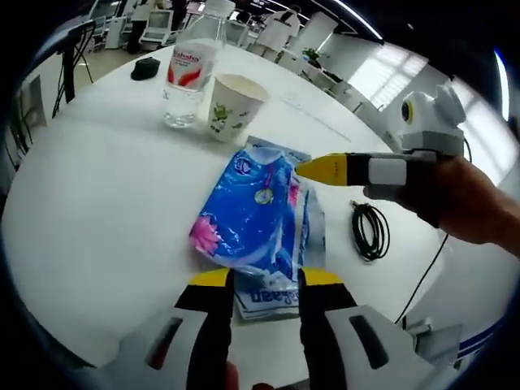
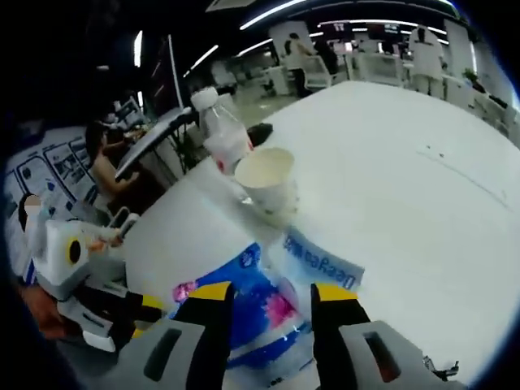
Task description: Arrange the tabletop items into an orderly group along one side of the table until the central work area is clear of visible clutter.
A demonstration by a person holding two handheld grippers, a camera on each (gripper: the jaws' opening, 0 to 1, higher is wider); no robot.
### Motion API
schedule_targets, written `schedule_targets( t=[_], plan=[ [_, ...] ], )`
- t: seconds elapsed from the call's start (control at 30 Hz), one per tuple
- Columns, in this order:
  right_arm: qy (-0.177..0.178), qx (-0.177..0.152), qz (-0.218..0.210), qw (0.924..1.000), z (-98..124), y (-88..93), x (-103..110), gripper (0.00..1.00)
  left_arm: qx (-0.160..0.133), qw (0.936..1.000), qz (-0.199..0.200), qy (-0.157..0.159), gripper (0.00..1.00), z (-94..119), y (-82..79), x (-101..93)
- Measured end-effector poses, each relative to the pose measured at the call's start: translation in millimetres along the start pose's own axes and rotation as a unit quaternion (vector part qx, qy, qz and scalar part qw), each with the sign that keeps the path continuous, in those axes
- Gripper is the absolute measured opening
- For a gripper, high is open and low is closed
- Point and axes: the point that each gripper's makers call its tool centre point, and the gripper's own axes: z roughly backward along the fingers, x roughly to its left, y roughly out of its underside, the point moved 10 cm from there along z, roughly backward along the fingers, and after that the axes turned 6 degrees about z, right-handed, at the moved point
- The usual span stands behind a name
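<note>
Tabletop clutter sits on a round white bench (image 1: 97, 187): a blue plastic pouch (image 1: 256, 215) with a pink flower print lies flat near the middle, and beyond it a paper cup (image 1: 231, 104) stands just beside a clear water bottle (image 1: 188, 69) with a red label. A small dark object (image 1: 146, 67) rests farther back, and a coiled black cable (image 1: 370, 231) lies to one side of the pouch. In the left gripper view, the left hand-held gripper (image 1: 262, 280) has its yellow-tipped jaws apart, straddling the near end of the pouch without pinching it. The right hand-held gripper (image 1: 313, 169), held in a person's hand (image 1: 463, 199), reaches in from the side with its tip over the far edge of the pouch. In the right gripper view, the right hand-held gripper (image 2: 266, 294) also has its jaws spread, with the pouch (image 2: 244, 313) between and below them, the cup (image 2: 266, 179) and bottle (image 2: 221, 134) ahead, and the left hand-held gripper (image 2: 150, 305) at the lower left. The pouch looks soft and slippery, so a shallow pinch would probably catch only loose film and let it slide out. Pushing it toward the group could knock over the light cup, or tip the bottle if the two collide.
</note>
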Motion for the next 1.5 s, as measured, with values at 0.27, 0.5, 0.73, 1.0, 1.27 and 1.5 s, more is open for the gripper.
schedule_targets(
  t=[0.27,0.5,0.73,1.0,1.27,1.5],
  plan=[
    [0.023,0.019,0.028,0.9992,-10,3.7,6,0.12,0.008,0.9999,-0.012,-0.005,0.08,-3,-1.5,1.1],
    [0.017,0.002,0.021,0.9996,-2,8.4,9,0.01,0.005,0.9998,-0.017,-0.008,0.01,-3,-3.7,6.0],
    [0.024,-0.019,0.001,0.9995,3,12.2,7,0.0,-0.001,0.9998,-0.015,-0.014,0.0,-1,-5.1,9.4],
    [0.034,-0.034,-0.017,0.9987,23,23.5,12,0.0,-0.019,0.9995,-0.015,-0.018,0.0,5,-10.9,9.6],
    [0.045,-0.044,-0.056,0.9965,37,38.9,12,0.0,-0.033,0.9993,-0.01,-0.013,0.0,10,-13.9,7.4],
    [0.058,-0.048,-0.098,0.9923,52,57.6,13,0.0,-0.034,0.9985,-0.042,-0.006,0.0,12,-14.6,-0.1]
  ],
)
